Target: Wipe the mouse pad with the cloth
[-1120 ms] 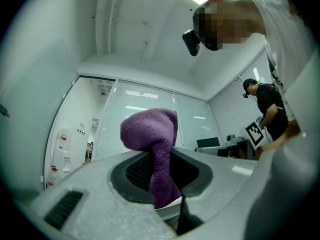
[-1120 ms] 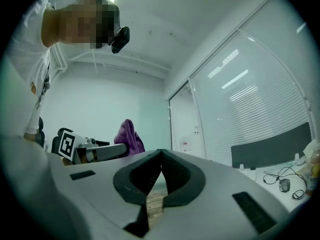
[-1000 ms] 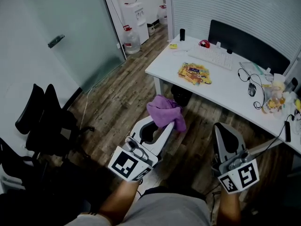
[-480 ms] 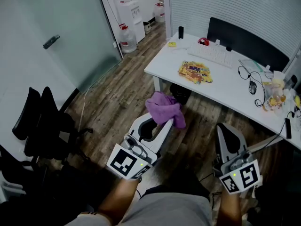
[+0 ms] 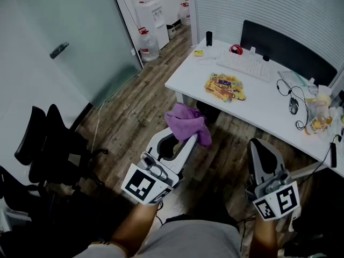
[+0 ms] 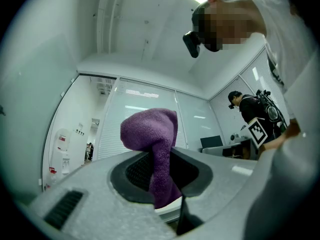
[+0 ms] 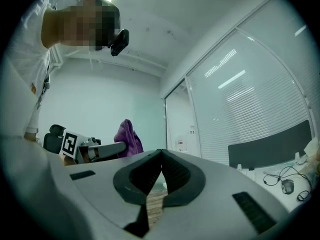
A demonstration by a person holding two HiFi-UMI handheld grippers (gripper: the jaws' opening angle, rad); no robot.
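Observation:
A purple cloth (image 5: 187, 123) hangs bunched from the tips of my left gripper (image 5: 186, 137), which is shut on it above the wooden floor. In the left gripper view the cloth (image 6: 150, 134) bulges over the closed jaws of the left gripper (image 6: 161, 160). My right gripper (image 5: 257, 145) is held beside it, shut and empty; its pads meet in the right gripper view (image 7: 161, 155). The colourful mouse pad (image 5: 224, 86) lies on the white desk (image 5: 188, 77) ahead, well beyond both grippers.
On the desk are a white keyboard (image 5: 245, 64), a mouse (image 5: 293, 107) with cables, and bottles at the right end. A black panel (image 5: 285, 50) stands behind it. Black chairs (image 5: 45, 138) are at the left, and a water dispenser (image 5: 150, 8) and water bottle (image 5: 149, 48) by the glass wall.
Both grippers and the view have shifted slightly over the floor. The left keeps its grip on the cloth and the right stays shut.

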